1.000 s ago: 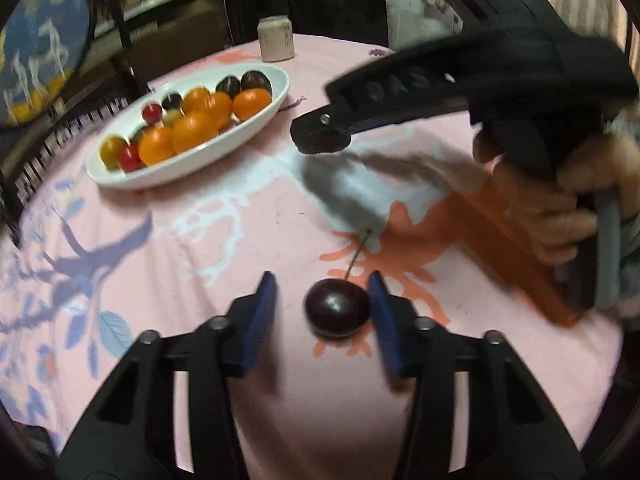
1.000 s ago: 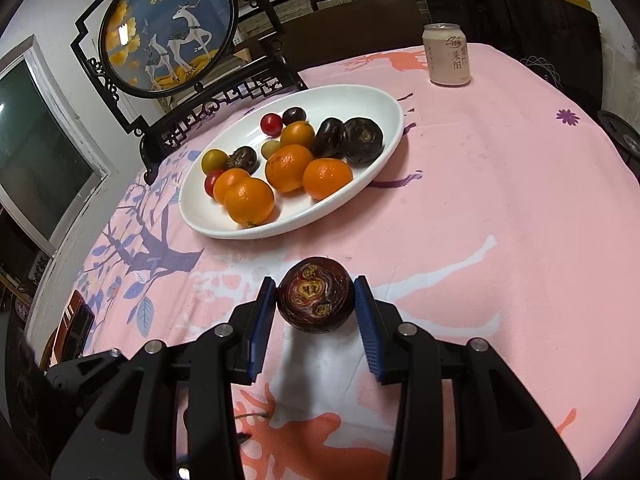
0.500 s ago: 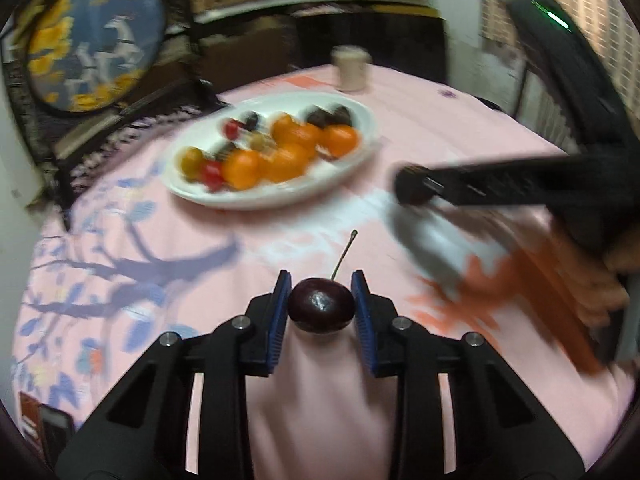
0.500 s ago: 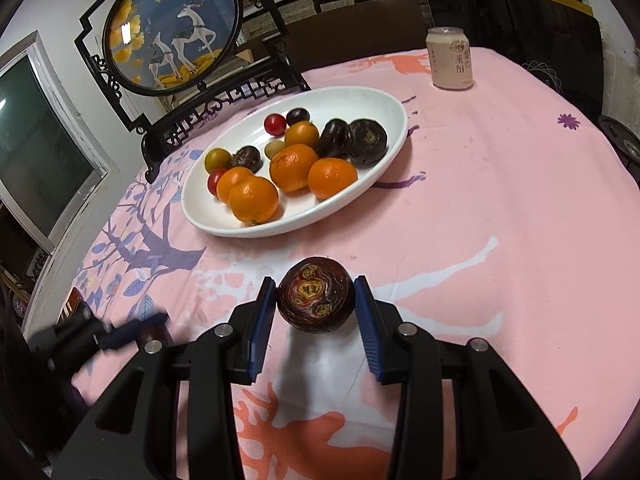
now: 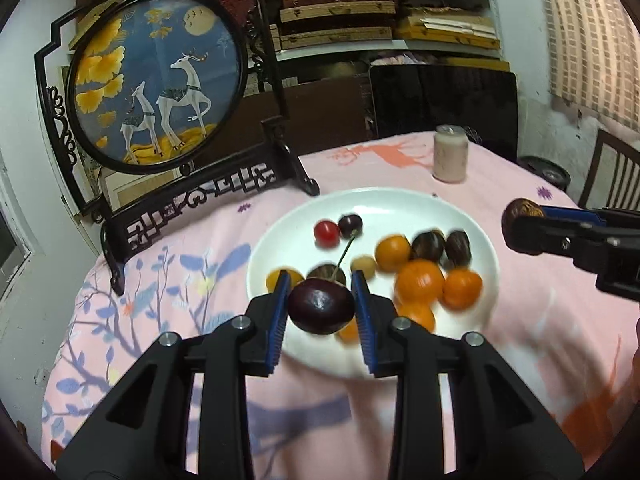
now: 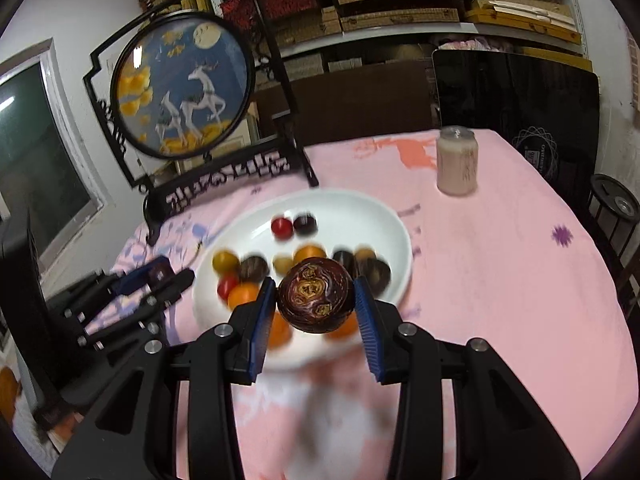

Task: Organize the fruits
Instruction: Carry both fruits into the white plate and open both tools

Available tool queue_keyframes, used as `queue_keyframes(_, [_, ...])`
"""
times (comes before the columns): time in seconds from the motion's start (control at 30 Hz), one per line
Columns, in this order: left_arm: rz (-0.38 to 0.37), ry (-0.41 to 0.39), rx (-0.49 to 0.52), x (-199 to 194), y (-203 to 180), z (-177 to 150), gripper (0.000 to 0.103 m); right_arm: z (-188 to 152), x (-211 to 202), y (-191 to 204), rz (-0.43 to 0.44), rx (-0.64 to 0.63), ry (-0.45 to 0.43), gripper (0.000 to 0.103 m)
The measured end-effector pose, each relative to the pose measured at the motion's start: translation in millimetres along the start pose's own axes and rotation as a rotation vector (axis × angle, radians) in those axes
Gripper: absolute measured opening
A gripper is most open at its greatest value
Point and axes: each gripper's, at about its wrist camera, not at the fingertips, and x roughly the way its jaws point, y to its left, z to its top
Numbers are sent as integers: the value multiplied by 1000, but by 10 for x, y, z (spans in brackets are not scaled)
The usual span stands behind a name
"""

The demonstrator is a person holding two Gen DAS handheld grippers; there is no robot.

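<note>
- Cherry (image 5: pixel 321 310) sits pinched between the blue pads (image 5: pixel 277 320) of my left gripper (image 5: pixel 320 312), stem pointing up and away from me, held above the near rim of the plate (image 5: pixel 280 240).
- My right gripper (image 6: pixel 316 304) clamps a dark round fruit (image 6: pixel 315 296) with yellow swirls on its face, also held up over the plate's near edge.
- From the left camera, the right gripper comes in from the right side, beside the plate, its fruit at the tip.
- On the plate lie oranges (image 5: pixel 420 282), a red tomato (image 5: pixel 327 231), a second cherry (image 5: pixel 350 223), a yellow tomato (image 6: pixel 225 261) and some dark fruits (image 5: pixel 458 247); motion blur smears several of them.
- Pink cloth (image 6: pixel 500 280) covers the table.
- A can (image 6: pixel 457 161) stands behind the plate to the right.
- A deer screen (image 5: pixel 156 88) in a black frame stands behind to the left.
</note>
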Motion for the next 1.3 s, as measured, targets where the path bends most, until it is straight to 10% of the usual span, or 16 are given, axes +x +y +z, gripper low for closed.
queue_keyframes(0.63, [-48,129,-95,948,72,73,32,104,884,-96,-45,27,113,40])
queue_keyframes(0.73, [-30,114,-94,926,65,63,54,90,904,-59,-37,-1,110,41])
queue_keyframes(1.03, [-23,92,-67,865,1,69,54,81,894,-29,-43,-17,100,41])
queue_keyframes(1.3, [8,81,-70,804,9,50,78,79,831,-2,-35,-9,99,41])
